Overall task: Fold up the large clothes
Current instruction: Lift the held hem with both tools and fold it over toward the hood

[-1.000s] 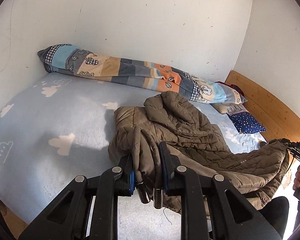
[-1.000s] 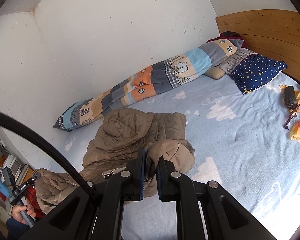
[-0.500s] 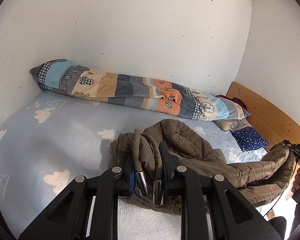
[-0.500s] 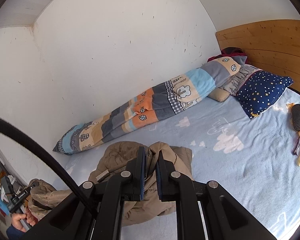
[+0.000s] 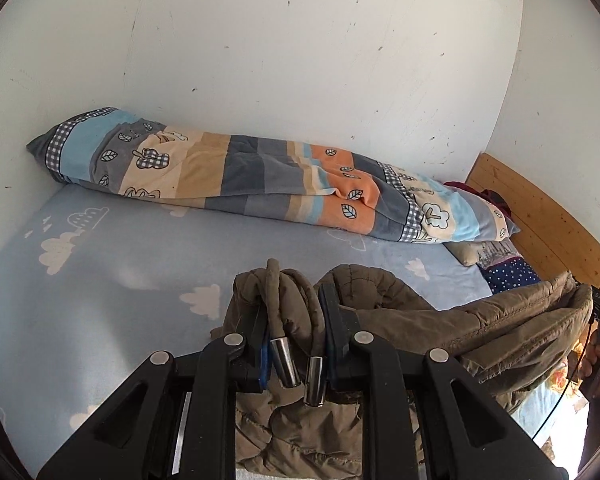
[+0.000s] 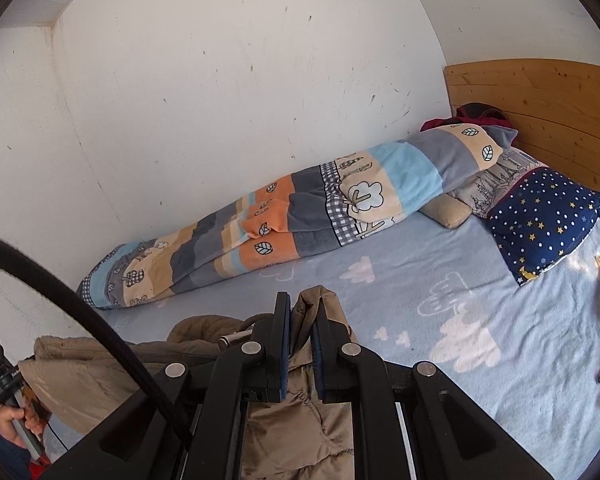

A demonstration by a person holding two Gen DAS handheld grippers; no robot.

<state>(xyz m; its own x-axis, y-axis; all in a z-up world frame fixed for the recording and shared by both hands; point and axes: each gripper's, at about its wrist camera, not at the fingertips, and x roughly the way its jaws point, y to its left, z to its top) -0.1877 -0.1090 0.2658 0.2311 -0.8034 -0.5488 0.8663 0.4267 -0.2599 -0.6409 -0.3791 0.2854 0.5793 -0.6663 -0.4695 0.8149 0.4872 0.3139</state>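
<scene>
Left wrist view: the left gripper (image 5: 294, 328) has its fingers clenched on a brown jacket (image 5: 480, 328), which stretches sideways to the right gripper (image 6: 300, 334), likewise clamping it. The jacket hangs above the bed (image 6: 440, 320), long axis running between the grippers.
</scene>
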